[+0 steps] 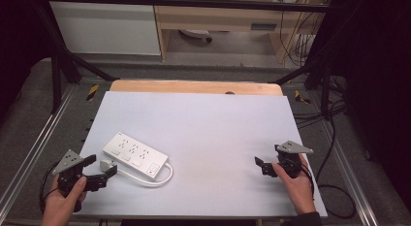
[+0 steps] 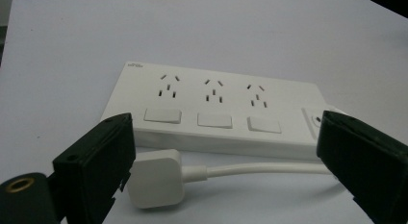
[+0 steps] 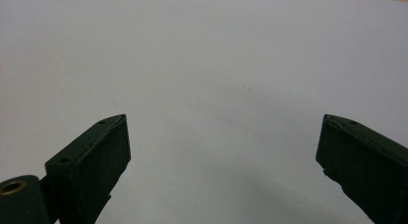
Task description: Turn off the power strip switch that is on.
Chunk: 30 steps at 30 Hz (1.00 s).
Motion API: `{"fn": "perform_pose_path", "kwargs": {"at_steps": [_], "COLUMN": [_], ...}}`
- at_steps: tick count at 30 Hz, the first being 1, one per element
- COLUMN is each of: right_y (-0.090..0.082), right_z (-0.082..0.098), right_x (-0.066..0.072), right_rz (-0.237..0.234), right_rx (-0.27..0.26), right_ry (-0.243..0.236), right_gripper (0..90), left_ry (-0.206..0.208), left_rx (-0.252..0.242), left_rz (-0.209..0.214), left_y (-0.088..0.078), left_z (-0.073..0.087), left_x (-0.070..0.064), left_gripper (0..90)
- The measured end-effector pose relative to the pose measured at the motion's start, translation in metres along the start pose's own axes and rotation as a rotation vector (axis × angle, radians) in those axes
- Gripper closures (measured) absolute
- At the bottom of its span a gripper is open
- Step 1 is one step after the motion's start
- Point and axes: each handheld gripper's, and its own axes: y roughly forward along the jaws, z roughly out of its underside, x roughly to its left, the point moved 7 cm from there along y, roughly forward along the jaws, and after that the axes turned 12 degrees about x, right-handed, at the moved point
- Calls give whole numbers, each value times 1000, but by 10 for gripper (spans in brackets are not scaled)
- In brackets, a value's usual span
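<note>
While the white power strip (image 1: 135, 155) lay flat on the pale counter (image 1: 218, 134), near the front left part of it, the left hand-held gripper (image 1: 99, 169) sat just beside it with its jaws spread wide and nothing gripped. In the left gripper view, the power strip (image 2: 216, 111) was right ahead of those jaws. It had three sets of plug holes in a row on top. Under each set was a white switch (image 2: 163, 115). There was a tiny grey brand mark (image 2: 136, 65) at one corner of the strip, but it was too small and blurry to read. No other writing could be seen on it.

The white plug (image 2: 155, 181) lay on the counter in front of the strip, between the two black jaws and close to the jaw on the left of that view. I could not tell if it touched that jaw. Its white cord (image 2: 269, 170) ran off sideways toward the other jaw. From the high view, the cord (image 1: 157, 180) curled in a loop from the strip's near end back to the plug (image 1: 106, 164).

The right hand-held gripper (image 1: 265, 166) was well apart, at the right side of the counter, held in the person's right hand (image 1: 298, 185). Its jaws were wide open too, with just bare counter (image 3: 216, 89) between them.
</note>
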Motion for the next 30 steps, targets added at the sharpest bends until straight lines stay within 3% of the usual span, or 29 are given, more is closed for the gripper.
{"fn": "perform_pose_path", "kwargs": {"at_steps": [10,20,30], "right_y": [2,1,1], "right_z": [1,2,1], "right_x": [3,6,8], "right_rz": [2,9,9], "right_rx": [10,10,5], "right_ry": [-13,-25,-26], "right_gripper": [46,42,40], "left_ry": [-17,-36,-58], "left_rx": [-25,-116,-154], "left_rz": [8,15,10], "left_y": [-1,-12,-20], "left_z": [-3,-14,-20], "left_x": [-2,-3,0], "left_gripper": [68,70,54]}}
